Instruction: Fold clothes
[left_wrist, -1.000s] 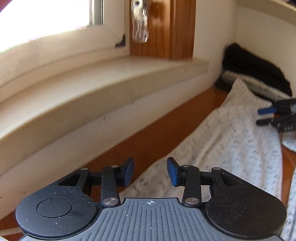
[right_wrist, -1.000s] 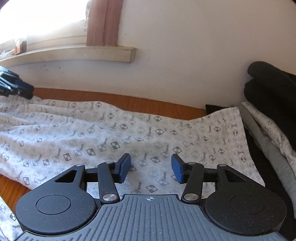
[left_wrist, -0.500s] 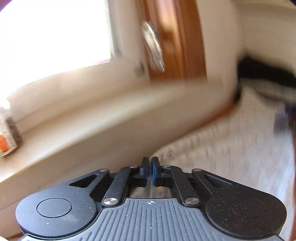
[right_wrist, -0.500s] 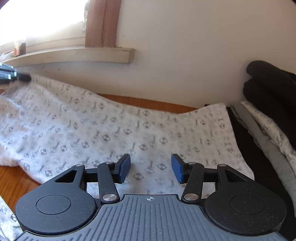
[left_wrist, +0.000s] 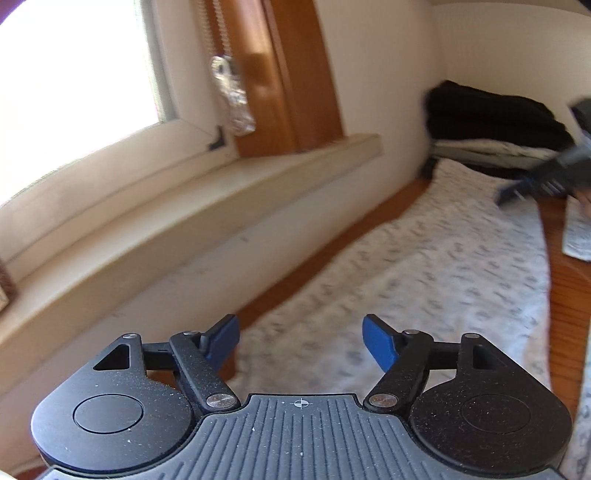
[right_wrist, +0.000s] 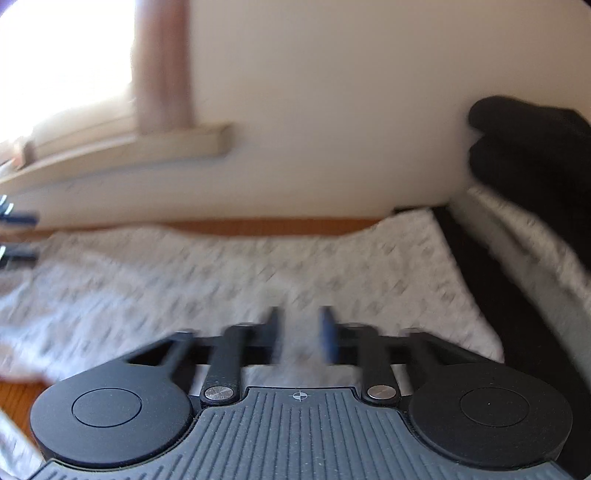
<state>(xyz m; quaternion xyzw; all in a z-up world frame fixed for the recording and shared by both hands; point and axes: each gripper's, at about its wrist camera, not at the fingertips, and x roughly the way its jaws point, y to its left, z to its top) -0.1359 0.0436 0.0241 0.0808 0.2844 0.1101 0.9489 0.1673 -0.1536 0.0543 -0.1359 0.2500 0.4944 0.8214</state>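
Left gripper (left_wrist: 300, 341) jaws were opening, empty, above patterned cloth (left_wrist: 443, 266); right gripper (right_wrist: 298, 334) closing, nothing clamped; only right view showed its blurred pads.

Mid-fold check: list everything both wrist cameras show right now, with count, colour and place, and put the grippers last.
patterned garment: one, white with small grey print, spread flat on the table along the wall.
table: one, orange-brown wood, under the garment.
stack of clothes: one pile, black on top with grey and patterned layers below, at the garment's far end by the wall.
window sill: one, cream, on the wall beside the table.
window frame: one, brown wood, above the sill.
blind cord weight: one, clear, hanging by the frame; blurred.
left gripper: black with blue pads, jaws opening, nothing between them, over the garment's near end.
right gripper: black with blue pads, jaws closing, a gap left, above the garment; blurred.
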